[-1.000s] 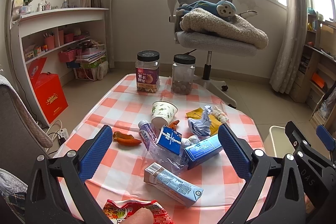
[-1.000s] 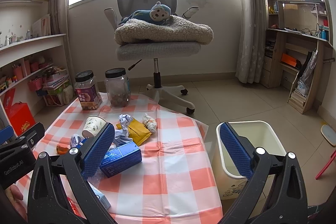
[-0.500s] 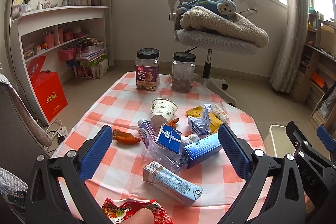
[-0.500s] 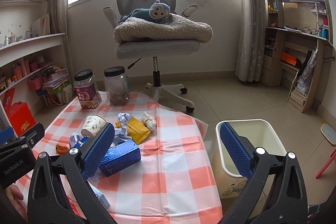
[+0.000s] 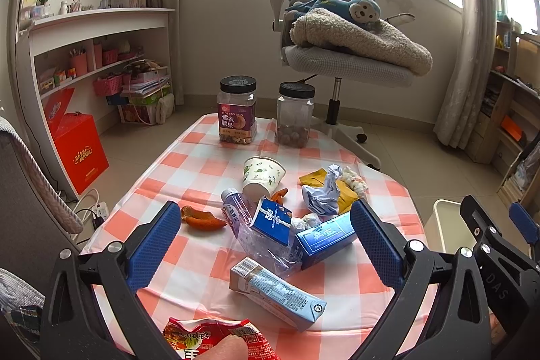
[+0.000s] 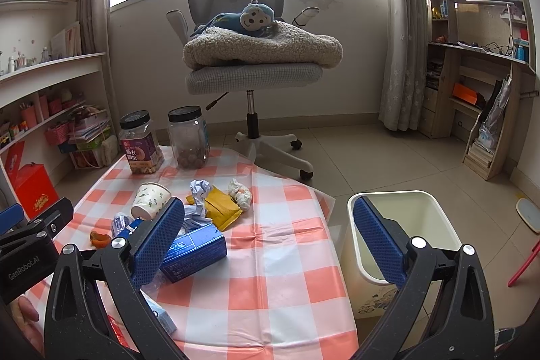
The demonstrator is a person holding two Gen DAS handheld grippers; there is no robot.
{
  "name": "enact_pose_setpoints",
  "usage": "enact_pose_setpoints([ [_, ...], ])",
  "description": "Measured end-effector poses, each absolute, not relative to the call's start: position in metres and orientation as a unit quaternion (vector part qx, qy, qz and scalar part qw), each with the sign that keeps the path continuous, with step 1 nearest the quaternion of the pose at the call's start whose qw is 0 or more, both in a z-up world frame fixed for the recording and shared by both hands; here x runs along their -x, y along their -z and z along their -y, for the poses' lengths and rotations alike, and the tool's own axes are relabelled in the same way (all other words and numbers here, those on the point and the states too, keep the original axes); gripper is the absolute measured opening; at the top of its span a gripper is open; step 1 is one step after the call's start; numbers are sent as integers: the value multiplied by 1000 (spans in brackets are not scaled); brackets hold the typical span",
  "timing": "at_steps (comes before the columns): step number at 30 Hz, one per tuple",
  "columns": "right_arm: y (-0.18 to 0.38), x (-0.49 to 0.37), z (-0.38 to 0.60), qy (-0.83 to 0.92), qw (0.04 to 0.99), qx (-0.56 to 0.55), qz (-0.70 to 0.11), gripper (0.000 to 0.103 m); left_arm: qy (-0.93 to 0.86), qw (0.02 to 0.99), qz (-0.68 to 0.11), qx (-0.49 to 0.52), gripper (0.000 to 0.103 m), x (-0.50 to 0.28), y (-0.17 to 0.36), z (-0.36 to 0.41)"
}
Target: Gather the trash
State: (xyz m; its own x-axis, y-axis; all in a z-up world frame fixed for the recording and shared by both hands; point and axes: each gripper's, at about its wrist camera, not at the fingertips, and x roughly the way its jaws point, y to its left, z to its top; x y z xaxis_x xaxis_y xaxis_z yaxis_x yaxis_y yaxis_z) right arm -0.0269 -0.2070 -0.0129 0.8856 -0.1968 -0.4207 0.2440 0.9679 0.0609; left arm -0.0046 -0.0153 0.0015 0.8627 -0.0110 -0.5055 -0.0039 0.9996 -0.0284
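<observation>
Trash lies on the checked table (image 5: 189,177): a milk carton (image 5: 276,294), a blue box (image 5: 325,238) (image 6: 194,250), a small blue carton (image 5: 273,220), a crushed clear bottle (image 5: 236,216), a paper cup (image 5: 263,176) (image 6: 150,199), a crumpled paper (image 5: 320,194), a yellow wrapper (image 6: 221,208), orange peel (image 5: 200,218) and a red snack bag (image 5: 216,339). My left gripper (image 5: 265,253) is open and empty above the pile. My right gripper (image 6: 268,238) is open and empty, between the table and the white bin (image 6: 401,235).
Two black-lidded snack jars (image 5: 238,110) (image 5: 293,115) stand at the table's far end. An office chair with a blanket and plush monkey (image 6: 260,56) stands behind. A red box (image 5: 77,150) and shelves are at the left. A power strip (image 5: 98,211) lies on the floor.
Both views have shifted slightly; the grippers stay open and empty. Nothing on the table has moved.
</observation>
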Motion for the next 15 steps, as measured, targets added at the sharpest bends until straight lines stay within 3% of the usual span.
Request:
enact_pose_setpoints([
  [15, 13, 27, 207, 114, 969, -56, -211, 96, 2, 965, -263, 14, 98, 3, -3, 11],
])
